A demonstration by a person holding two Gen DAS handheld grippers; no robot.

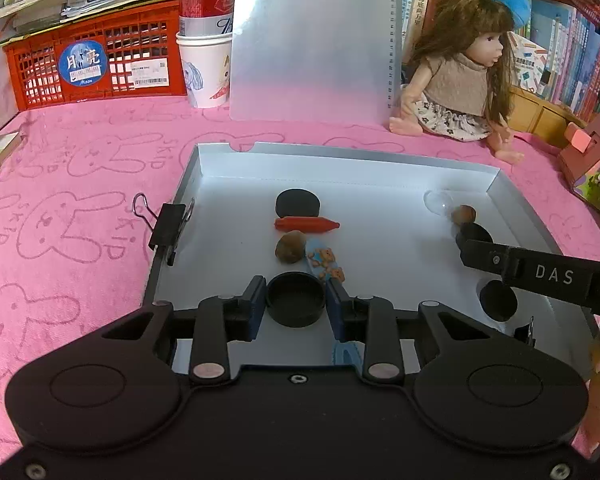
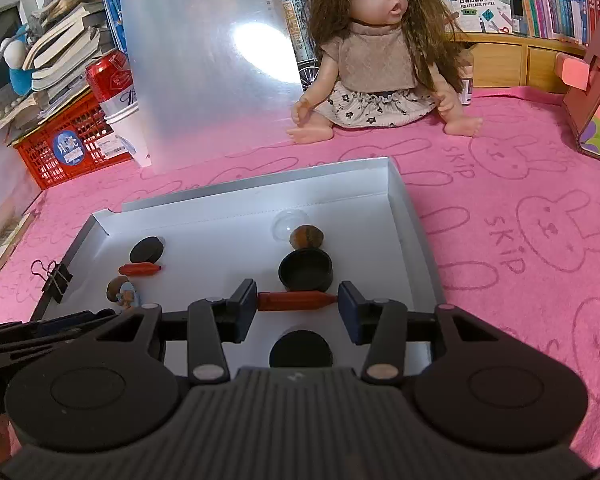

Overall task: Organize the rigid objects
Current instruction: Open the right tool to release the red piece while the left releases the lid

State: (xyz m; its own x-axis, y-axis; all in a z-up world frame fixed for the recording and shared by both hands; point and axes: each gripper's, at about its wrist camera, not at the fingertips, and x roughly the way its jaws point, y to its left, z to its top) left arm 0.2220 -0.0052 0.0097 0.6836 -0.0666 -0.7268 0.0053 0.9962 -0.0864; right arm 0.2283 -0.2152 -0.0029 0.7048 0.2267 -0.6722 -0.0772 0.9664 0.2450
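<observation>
Now my left tongs [image 1: 296,300] grip a black cap [image 1: 296,305] near the tray's [image 2: 414,216] near edge, my right tongs [image 2: 298,300] pinch a red tube [image 2: 296,301] endwise, so sorting's underway, and next I'd judge each needs careful placing.

White tray [image 1: 512,200]: smooth matt card or paperboard, on a pink cloth [image 1: 80,208] of soft nap embossed with rabbit outlines. Black round caps [image 1: 296,300]: matt plastic; red crayon-like sticks [image 2: 298,301]: waxy, slightly glossy; clear dome [image 2: 286,224]: glossy transparent plastic; nuts [image 2: 307,237]: rough brown shell. Binder clip [image 1: 168,228]: black painted metal with wire handles; upright sheet [image 2: 208,64]: frosted, glossy plastic; crate [image 1: 88,60]: red moulded plastic.
</observation>
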